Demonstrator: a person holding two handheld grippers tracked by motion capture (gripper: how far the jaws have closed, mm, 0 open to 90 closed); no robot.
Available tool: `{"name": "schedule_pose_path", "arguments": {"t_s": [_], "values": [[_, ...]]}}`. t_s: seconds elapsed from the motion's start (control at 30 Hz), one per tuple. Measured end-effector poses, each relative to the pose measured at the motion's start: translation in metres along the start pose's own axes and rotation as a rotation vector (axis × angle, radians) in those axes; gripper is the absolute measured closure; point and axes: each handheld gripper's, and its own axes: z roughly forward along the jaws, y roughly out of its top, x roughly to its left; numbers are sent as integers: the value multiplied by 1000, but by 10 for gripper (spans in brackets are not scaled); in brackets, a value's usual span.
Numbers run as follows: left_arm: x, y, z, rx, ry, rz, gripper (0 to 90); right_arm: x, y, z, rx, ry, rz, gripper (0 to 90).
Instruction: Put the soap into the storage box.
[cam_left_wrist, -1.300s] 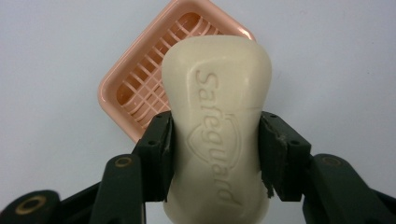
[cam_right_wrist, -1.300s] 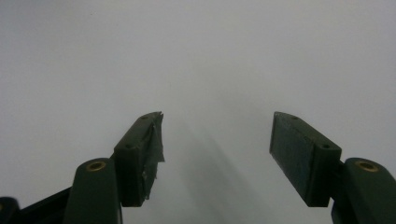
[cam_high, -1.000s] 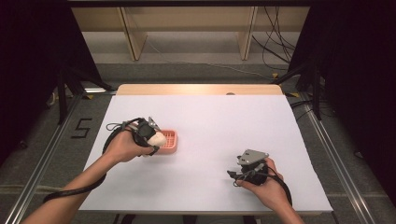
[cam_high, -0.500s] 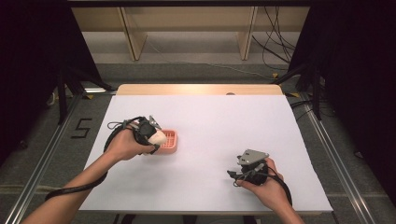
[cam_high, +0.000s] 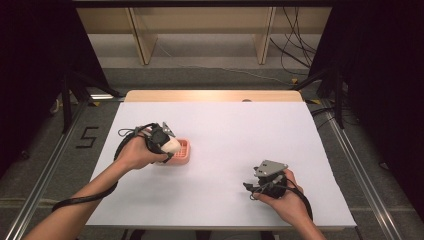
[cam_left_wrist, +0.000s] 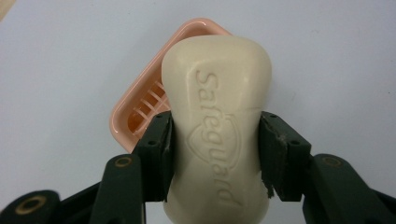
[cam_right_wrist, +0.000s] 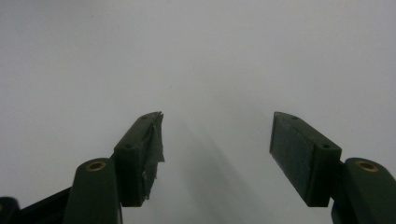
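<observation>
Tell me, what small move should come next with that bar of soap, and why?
Probably lower it into the pink soap dish, then open. The left tool is shut on the soap bar, which sits over the dish, seemingly not yet resting in it. The right tool is open over bare white table.

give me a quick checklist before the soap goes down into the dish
1. Grip on soap: left gripper pads press both sides of the soap bar - ok.
2. Dish under soap: pink soap dish lies directly behind the bar - ok.
3. Dish interior free: ribbed floor partly visible, the rest hidden by the bar - cannot tell.
4. Bar lined up with dish: the dish sits skewed to the bar - not ok.
5. Right gripper out of the way: jaws open, nothing between them, resting apart near the table front - ok.
</observation>
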Motion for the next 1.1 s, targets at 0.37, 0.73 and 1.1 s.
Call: {"name": "schedule_pose_path", "arguments": {"t_s": [0.37, 0.73, 1.1], "values": [[3, 4, 2, -2, 6, 7, 493, -1, 0, 1, 1, -3, -11, 354], [5, 7, 6, -5, 14, 6, 493, -1, 0, 1, 0, -1, -10, 354], [7, 10, 11, -6, 24, 22, 493, -1, 0, 1, 0, 0, -10, 354]]}}
